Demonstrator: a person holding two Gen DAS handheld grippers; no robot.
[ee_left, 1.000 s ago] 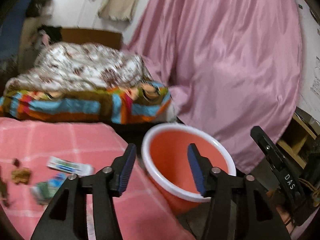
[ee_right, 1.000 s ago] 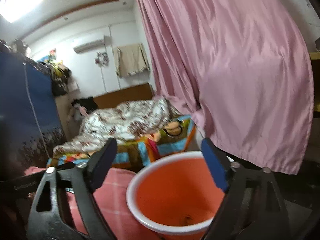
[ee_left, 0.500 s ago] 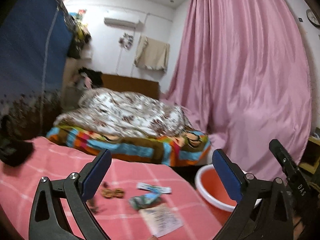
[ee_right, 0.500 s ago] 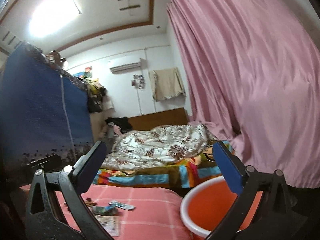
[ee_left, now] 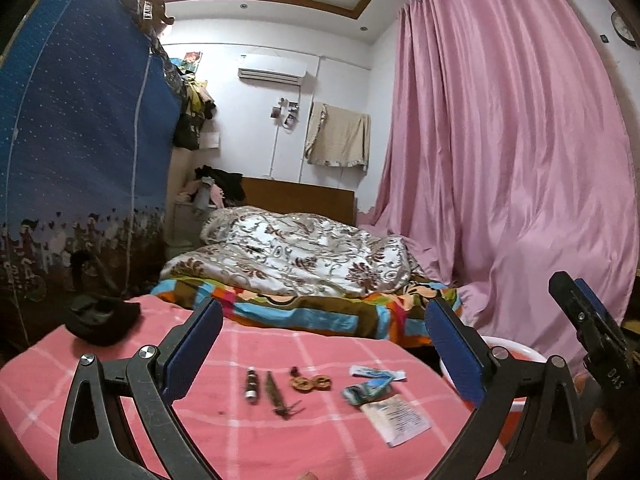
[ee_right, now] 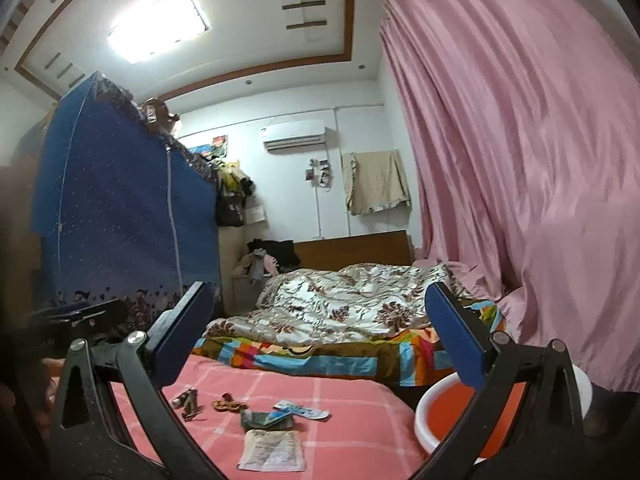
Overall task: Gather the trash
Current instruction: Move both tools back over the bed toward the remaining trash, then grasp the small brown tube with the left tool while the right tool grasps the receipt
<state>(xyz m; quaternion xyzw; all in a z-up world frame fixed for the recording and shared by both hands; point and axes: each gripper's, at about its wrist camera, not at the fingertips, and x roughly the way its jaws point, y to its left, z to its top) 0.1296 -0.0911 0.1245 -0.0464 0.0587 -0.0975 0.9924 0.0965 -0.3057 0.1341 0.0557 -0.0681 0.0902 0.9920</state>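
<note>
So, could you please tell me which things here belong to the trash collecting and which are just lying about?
For the job:
- orange basin
- white paper packet
- crumpled green wrapper
- white and blue wrapper
- brown round scraps
- small dark tube
- dried twig

Just lying about:
- black cloth
- floral quilt
- pink curtain
- beige towel

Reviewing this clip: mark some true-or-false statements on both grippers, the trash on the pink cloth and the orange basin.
1. Both grippers are open and hold nothing. True: the left gripper and right gripper stand wide with nothing between the pads.
2. The white paper sheet lies inside the orange basin. False: it lies on the pink checked cloth.
3. The basin sits at the cloth's right edge. True.
4. The cloth holds only one piece of trash. False: a crumpled wrapper, a dark small tube and other bits also lie there.
</note>
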